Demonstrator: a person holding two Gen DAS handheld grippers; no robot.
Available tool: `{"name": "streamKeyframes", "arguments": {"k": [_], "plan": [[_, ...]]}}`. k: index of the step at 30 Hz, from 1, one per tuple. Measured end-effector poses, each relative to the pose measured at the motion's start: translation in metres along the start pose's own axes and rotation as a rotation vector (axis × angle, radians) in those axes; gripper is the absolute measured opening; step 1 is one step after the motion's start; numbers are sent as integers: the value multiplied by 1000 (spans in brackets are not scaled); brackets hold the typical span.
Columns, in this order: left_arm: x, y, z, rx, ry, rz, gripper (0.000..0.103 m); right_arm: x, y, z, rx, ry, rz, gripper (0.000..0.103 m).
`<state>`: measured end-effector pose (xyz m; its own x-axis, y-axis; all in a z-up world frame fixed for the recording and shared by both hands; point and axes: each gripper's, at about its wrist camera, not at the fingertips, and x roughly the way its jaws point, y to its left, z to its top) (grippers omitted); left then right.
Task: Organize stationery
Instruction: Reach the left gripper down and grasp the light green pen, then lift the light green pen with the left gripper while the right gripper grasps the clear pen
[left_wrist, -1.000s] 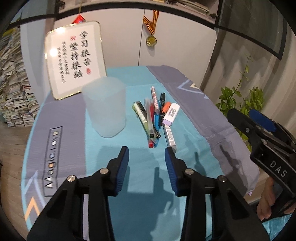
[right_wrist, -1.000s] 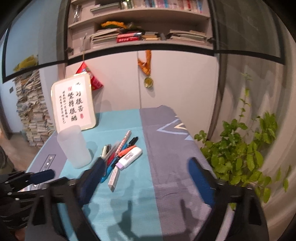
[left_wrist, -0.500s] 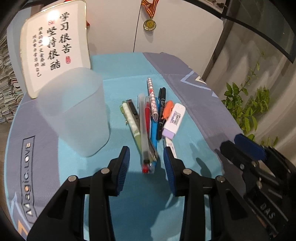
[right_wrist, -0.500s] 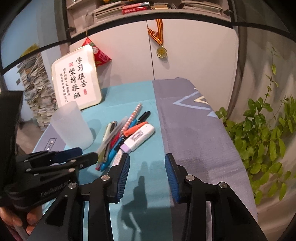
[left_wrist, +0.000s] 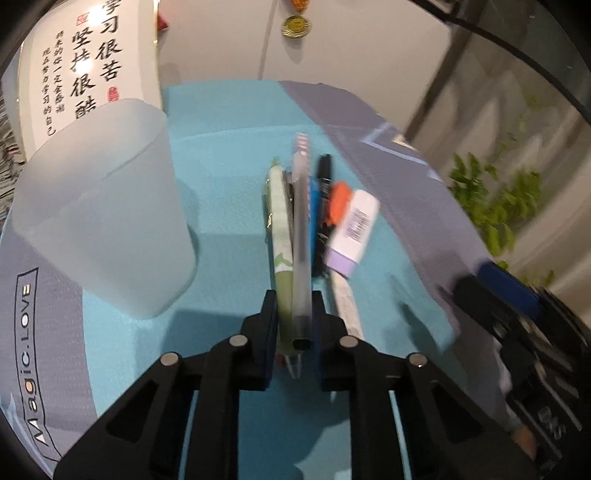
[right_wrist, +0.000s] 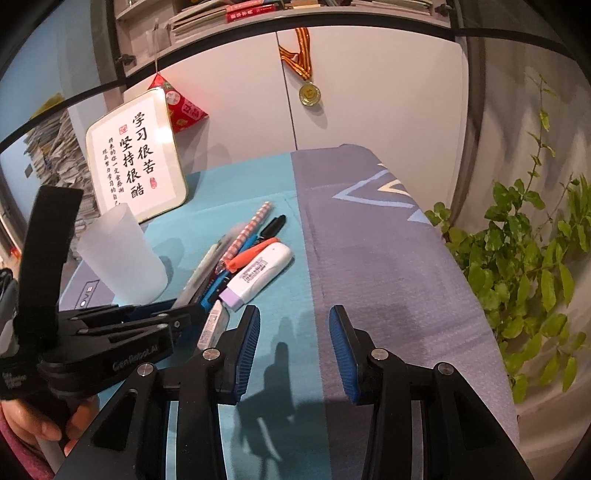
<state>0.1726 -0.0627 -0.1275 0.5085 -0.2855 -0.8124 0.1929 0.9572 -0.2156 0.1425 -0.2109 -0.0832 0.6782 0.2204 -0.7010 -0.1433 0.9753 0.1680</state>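
Pens (left_wrist: 299, 236) lie bunched beside the cup (left_wrist: 99, 229) — left gripper (left_wrist: 293, 325) nearly closed around two at once; one could slip. Right gripper (right_wrist: 293, 345) hangs open, empty.

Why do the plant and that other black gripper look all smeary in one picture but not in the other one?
In the left wrist view, motion blur smears the plant and the right gripper; the frosted cup stays clearer. In the right wrist view the plant is sharp and the fingers cast crisp shadows on the tablecloth; fisheye bends both.
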Motion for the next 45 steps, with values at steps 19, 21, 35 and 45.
{"name": "streamKeyframes", "arguments": {"k": [19,21,35,45], "plan": [[-48,-19,-45,153,27,-115,36,25,23,9,-3,92,122,42],[-48,-18,-42,154,6,-86,36,33,26,10,-1,115,124,42],[9,-10,-1,88,62,-33,28,62,14,10,121,200,220,13],[-24,8,-32,52,102,-100,12,43,-19,-4,142,223,134,10]]}}
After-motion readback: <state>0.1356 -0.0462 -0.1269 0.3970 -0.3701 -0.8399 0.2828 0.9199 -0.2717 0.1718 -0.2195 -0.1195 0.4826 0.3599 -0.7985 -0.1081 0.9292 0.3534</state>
